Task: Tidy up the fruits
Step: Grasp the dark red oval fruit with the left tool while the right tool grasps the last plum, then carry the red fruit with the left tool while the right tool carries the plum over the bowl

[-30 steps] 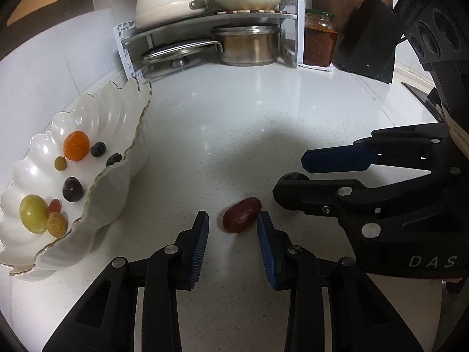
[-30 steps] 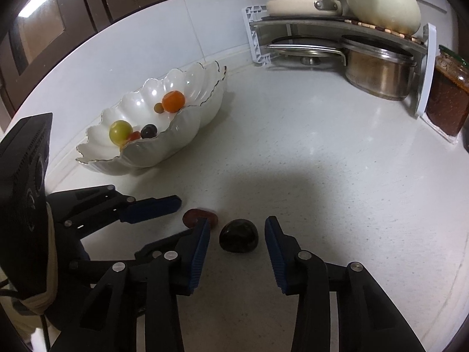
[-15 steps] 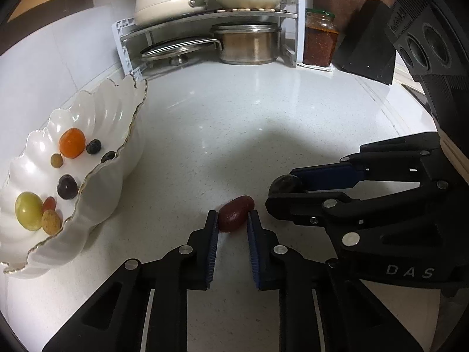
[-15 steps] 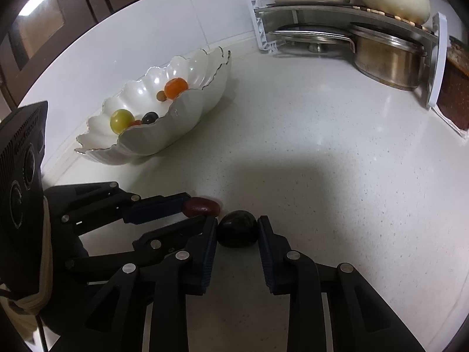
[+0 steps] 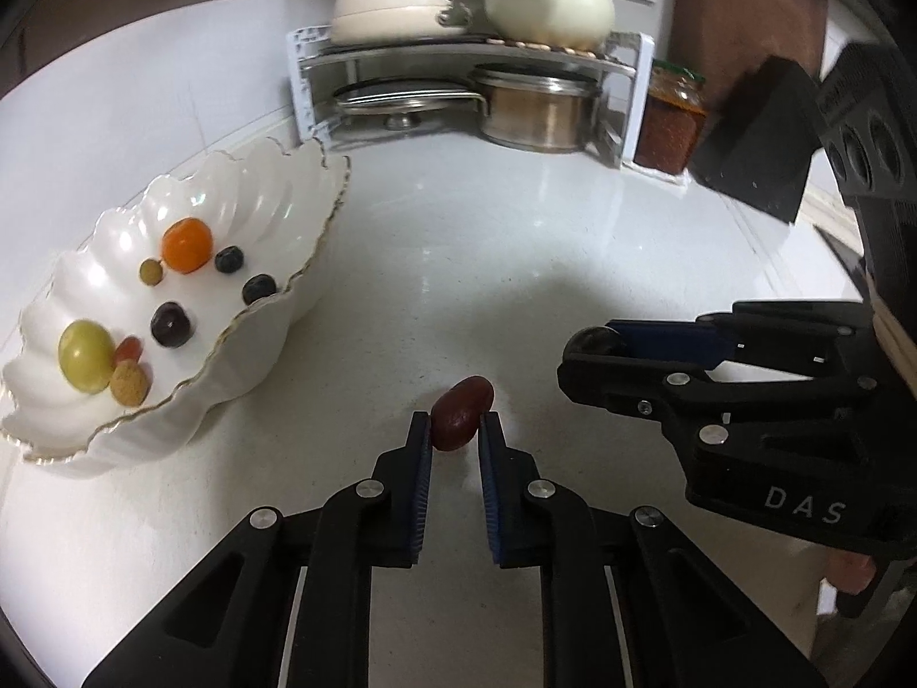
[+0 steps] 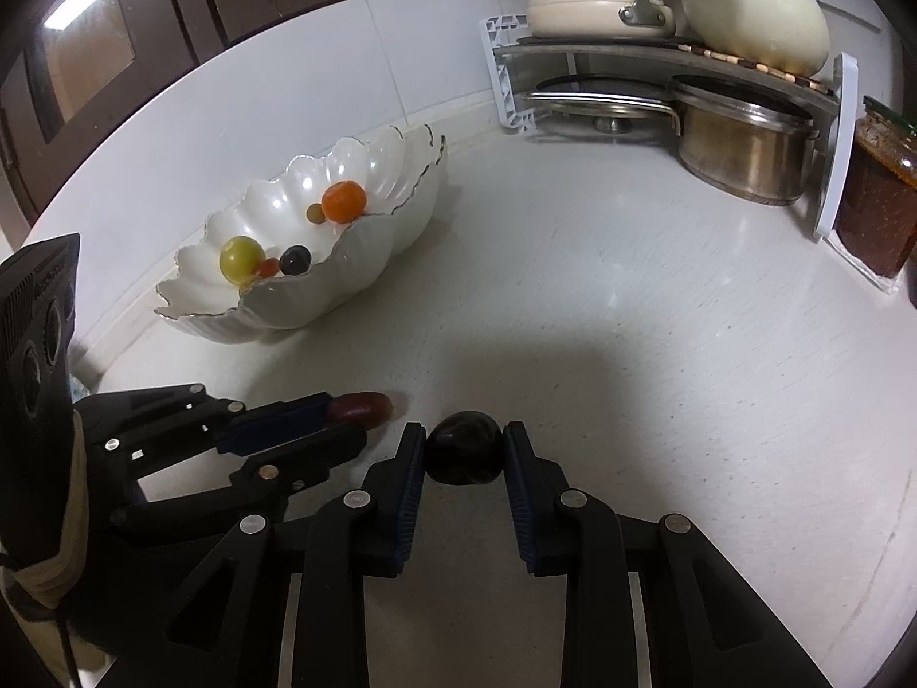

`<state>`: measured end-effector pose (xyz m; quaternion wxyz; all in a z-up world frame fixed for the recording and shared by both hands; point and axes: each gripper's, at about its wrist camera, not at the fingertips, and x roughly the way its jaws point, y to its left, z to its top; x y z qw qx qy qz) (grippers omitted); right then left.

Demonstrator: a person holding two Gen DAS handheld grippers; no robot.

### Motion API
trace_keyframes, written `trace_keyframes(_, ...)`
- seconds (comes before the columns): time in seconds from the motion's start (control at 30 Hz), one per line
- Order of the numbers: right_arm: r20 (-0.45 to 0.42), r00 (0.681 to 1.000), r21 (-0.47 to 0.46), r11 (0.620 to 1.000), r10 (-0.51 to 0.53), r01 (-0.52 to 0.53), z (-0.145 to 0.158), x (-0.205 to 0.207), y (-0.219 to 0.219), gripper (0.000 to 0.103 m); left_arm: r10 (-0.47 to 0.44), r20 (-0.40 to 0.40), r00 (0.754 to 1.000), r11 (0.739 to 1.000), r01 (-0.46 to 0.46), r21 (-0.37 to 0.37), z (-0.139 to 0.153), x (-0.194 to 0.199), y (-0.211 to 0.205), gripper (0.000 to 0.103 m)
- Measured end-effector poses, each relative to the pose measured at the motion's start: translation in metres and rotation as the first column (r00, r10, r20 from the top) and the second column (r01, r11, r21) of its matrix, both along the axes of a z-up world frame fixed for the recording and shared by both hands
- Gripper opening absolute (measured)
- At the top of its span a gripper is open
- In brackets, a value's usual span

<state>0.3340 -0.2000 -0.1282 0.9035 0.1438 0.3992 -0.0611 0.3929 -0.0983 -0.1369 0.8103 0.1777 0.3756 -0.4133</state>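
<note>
My left gripper (image 5: 454, 425) is shut on a reddish-brown date (image 5: 461, 411) that rests on the white counter. My right gripper (image 6: 464, 447) is shut on a dark, nearly black plum (image 6: 464, 454), also down on the counter. The two grippers sit side by side: the right gripper (image 5: 590, 350) shows at the right of the left wrist view, and the left gripper (image 6: 349, 413) with the date (image 6: 361, 407) shows at the left of the right wrist view. A white scalloped bowl (image 5: 269, 332) (image 6: 367, 275) to the left holds several small fruits, among them an orange one (image 5: 186, 245) and a green one (image 5: 86, 355).
A corner rack (image 5: 458, 63) at the back carries a steel pot (image 5: 536, 109), a lid and cream cookware. A jar of red paste (image 5: 670, 120) stands beside it, and a black knife block (image 5: 756, 143) at the far right. White tiled wall runs behind the bowl.
Both grippers have closed from open around their fruits: the left onto the date, the right onto the dark plum. The left gripper has rolled slightly.
</note>
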Motion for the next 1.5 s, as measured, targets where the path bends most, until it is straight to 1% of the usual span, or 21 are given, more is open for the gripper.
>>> trace_keyframes(0.37,0.046,0.999,-0.02,0.999,0.025,-0.025,0.024,-0.01,0.001,0.029,0.113,0.009,0.994,0.992,-0.112,-0.06,0.031,-0.011,0.016,0.017)
trace_keyframes(0.57,0.08,0.995,-0.032,0.998,0.054,-0.052,0.041,-0.013,0.006,0.029,0.187,0.006,0.982,0.976,-0.185,-0.119,0.052,-0.015,0.031,0.017)
trace_keyframes(0.77,0.12,0.989,-0.048,0.996,0.086,-0.081,0.06,-0.013,0.013,0.029,0.247,0.01,0.969,0.957,-0.243,-0.158,0.069,-0.019,0.044,0.016)
trace_keyframes(1.07,0.175,0.975,-0.07,0.99,0.136,-0.126,0.086,-0.007,0.023,0.029,0.334,0.018,0.942,0.925,-0.324,-0.198,0.093,-0.021,0.062,0.016)
trace_keyframes(1.27,0.206,0.963,-0.087,0.983,0.174,-0.159,0.102,0.003,0.029,0.029,0.397,0.038,0.917,0.898,-0.38,-0.22,0.108,-0.018,0.074,0.016)
trace_keyframes(1.5,0.23,0.95,-0.102,0.976,0.209,-0.19,0.118,0.018,0.033,0.029,0.458,0.041,0.888,0.867,-0.436,-0.24,0.124,-0.009,0.083,0.016)
